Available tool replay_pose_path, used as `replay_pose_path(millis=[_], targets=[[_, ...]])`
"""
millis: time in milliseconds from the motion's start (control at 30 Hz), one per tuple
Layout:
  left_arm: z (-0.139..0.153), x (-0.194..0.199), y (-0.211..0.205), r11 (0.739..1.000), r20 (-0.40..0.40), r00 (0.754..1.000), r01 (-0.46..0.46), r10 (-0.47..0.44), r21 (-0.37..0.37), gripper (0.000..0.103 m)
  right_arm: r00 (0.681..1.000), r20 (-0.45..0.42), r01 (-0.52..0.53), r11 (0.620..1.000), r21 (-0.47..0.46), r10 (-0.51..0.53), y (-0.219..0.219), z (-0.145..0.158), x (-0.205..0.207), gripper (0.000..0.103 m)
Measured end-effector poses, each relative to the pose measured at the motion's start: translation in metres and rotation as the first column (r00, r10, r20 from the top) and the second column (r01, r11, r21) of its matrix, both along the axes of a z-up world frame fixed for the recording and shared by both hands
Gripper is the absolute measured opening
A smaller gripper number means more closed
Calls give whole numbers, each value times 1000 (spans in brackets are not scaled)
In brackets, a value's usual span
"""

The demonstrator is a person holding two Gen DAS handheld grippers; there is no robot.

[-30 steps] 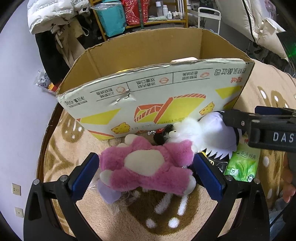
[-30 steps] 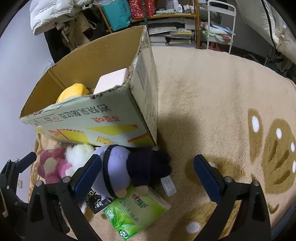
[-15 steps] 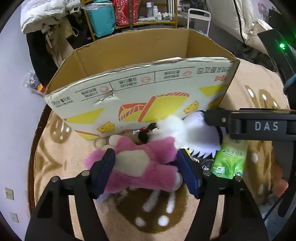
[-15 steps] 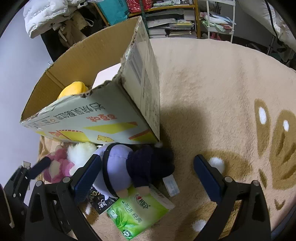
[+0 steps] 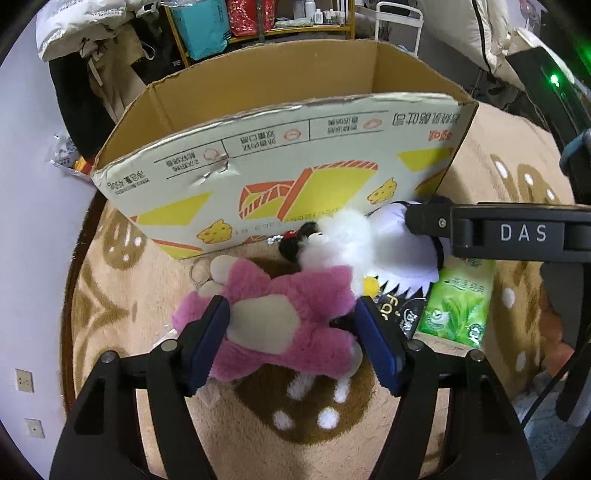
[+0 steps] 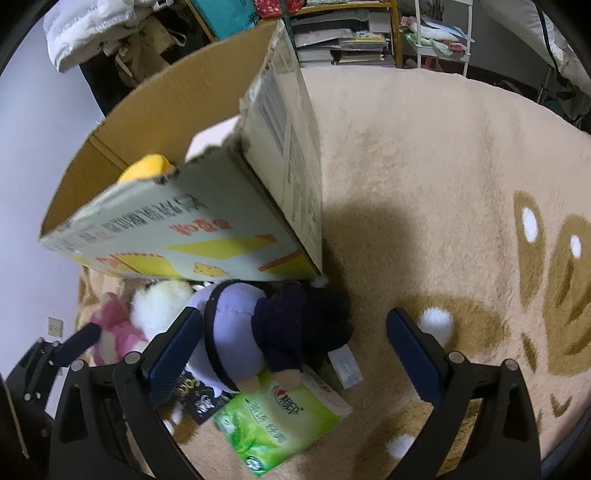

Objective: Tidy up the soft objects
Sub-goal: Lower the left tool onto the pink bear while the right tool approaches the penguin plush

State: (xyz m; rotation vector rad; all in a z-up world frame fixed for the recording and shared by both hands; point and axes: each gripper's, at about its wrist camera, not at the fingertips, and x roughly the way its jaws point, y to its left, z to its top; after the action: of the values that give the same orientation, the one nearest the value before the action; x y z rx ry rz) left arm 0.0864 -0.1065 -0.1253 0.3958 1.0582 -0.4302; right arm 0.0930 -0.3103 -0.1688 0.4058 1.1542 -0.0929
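Observation:
A pink plush bear (image 5: 280, 317) lies on the rug in front of the cardboard box (image 5: 280, 177). My left gripper (image 5: 291, 343) is shut on the pink bear, its blue pads pressing both sides. A white and lilac plush doll (image 6: 243, 328) with dark blue clothes lies beside it against the box. My right gripper (image 6: 295, 354) is open, standing over the doll, its left finger beside the doll's lilac body. The right gripper also shows in the left wrist view (image 5: 517, 232). A yellow plush (image 6: 147, 170) sits inside the box.
A green tissue pack (image 6: 280, 417) and a dark snack packet (image 6: 199, 395) lie under the doll. The tan rug (image 6: 443, 184) spreads to the right. Shelves and clutter (image 5: 258, 18) stand behind the box. A wall (image 5: 29, 221) is on the left.
My left gripper has closed on the pink bear, from wide open a second ago. The right gripper has edged closer to the doll, still open.

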Motion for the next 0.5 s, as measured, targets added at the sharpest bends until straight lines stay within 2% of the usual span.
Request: replay_pose_path(millis=[233,500], targets=[[-8,-5,-7,996,45,999,-5,1,88,77,999,-28,22,998,52,-21,1,-12,2,103],[-6,-1,3,999,13,999,-31,31,36,74,999,-34,33,993,110,-30,0,-16,0,103]])
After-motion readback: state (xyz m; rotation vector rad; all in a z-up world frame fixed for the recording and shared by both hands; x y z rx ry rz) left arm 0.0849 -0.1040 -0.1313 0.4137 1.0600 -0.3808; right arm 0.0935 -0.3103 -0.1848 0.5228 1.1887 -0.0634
